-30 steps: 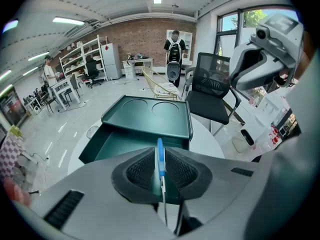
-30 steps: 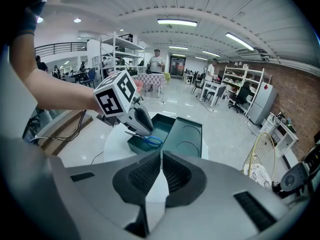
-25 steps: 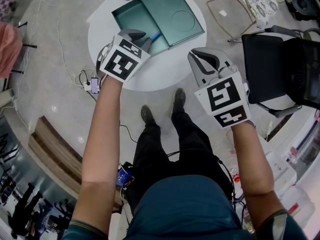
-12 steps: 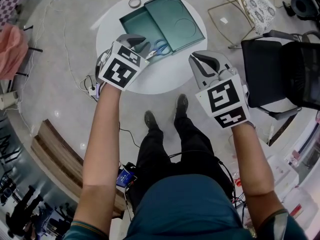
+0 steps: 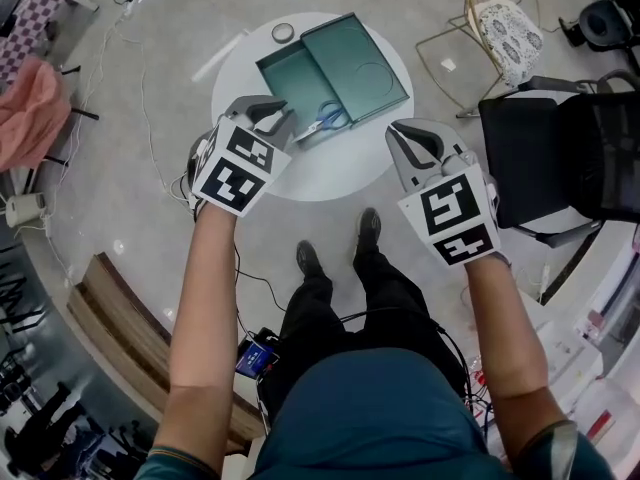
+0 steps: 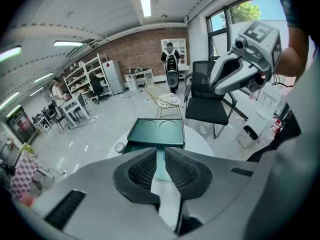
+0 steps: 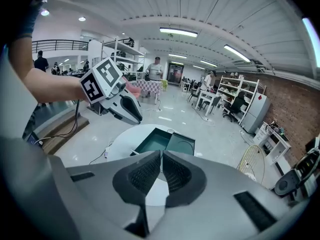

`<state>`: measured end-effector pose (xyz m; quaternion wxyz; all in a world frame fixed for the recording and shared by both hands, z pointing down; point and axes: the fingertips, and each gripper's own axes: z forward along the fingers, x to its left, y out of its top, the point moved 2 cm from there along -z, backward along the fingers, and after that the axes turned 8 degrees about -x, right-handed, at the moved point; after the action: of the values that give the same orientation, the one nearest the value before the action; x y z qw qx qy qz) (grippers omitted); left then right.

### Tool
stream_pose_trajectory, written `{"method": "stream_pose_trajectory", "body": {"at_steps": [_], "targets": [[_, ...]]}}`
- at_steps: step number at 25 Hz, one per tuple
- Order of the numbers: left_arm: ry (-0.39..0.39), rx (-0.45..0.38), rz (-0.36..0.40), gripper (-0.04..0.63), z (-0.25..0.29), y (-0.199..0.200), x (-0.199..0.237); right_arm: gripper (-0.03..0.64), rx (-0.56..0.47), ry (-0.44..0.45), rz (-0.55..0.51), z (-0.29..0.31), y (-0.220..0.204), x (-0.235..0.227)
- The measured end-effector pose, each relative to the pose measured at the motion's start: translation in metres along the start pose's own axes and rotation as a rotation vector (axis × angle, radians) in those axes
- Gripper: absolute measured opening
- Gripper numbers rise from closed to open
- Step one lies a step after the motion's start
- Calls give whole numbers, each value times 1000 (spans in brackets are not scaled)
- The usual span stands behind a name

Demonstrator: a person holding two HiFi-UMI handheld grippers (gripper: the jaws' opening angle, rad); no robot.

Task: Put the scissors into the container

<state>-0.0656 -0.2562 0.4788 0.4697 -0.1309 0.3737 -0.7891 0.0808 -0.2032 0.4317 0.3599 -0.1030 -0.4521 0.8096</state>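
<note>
Our left gripper has drawn back off the container since a second ago. The scissors it covered now lie free inside the teal tray, at its near end, blue handles beside the lid. We hold the left jaws a narrow slit apart with nothing between them, just short of the tray's near rim. Our right gripper hovers by the white round table's near edge, its jaws closed tip to tip and empty. A roll of tape sits beyond the container.

A black office chair stands beside the round white table.
</note>
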Motion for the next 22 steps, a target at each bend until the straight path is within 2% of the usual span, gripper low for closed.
{"method": "stream_pose_trajectory", "body": {"at_steps": [22], "targets": [[117,-185,114,47,-176,84,-12,40,-99,-84,-22,-97,88,13]]}}
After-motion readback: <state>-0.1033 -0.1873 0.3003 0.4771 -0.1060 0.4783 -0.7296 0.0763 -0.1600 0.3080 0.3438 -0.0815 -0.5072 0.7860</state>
